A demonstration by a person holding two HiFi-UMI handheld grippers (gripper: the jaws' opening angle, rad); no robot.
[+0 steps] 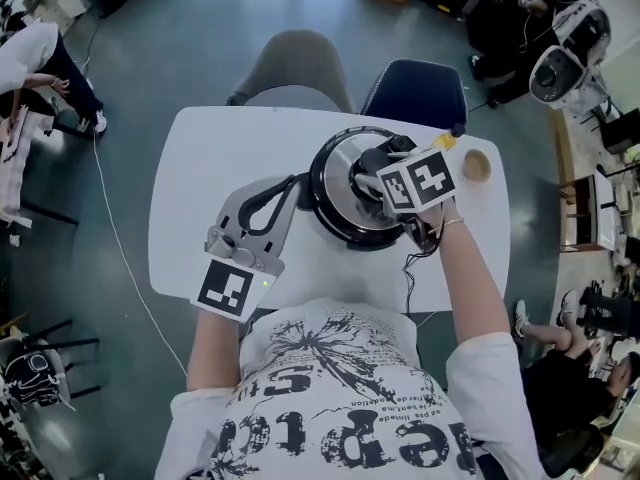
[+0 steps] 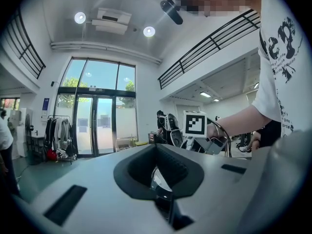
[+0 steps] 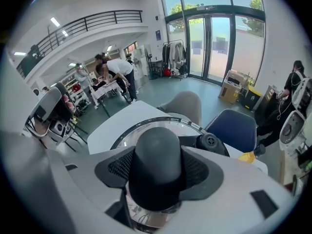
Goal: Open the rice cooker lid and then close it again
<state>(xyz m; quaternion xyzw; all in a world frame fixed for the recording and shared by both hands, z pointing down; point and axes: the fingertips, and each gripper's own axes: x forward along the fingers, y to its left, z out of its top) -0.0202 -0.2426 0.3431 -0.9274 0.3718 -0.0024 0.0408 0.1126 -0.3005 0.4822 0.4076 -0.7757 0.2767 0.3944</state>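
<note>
Rice cooker (image 1: 335,226) sits mid-table on the white table (image 1: 200,218), straight in front of the person. It has a black body and a glass lid (image 1: 342,158) with a metal rim. The lid lies over the pot, roughly level. Can't tell if the rim is fully seated.

Right gripper (image 1: 378,173):
- It comes in from the right, angled down onto the top of the lid.
- The jaws are about half open and clamped on the black lid knob (image 3: 157,165), with a pad pressed against each side.
- The knob fills the gap between the jaws in the right gripper view.
- Its marker cube faces up, over the right half of the lid.

Left gripper (image 1: 298,186):
- It lies level, pointing at the left flank of the cooker.
- The tips are right at the cooker wall.
- The jaws are almost together, with a narrow shiny edge of the cooker caught between the pads in the left gripper view.
- Can't tell which part of the cooker that edge is.

Other items:
- A small round tan bowl (image 1: 477,166) is on the table just right of the cooker, with a yellow item (image 1: 443,141) near it by the far edge.
- A cable (image 1: 405,273) trails from the right gripper towards the near table edge.
- A grey chair (image 1: 298,63) and a blue chair (image 1: 418,86) are tucked in on the far side.
- Other people are in the room, well apart from the table.
</note>
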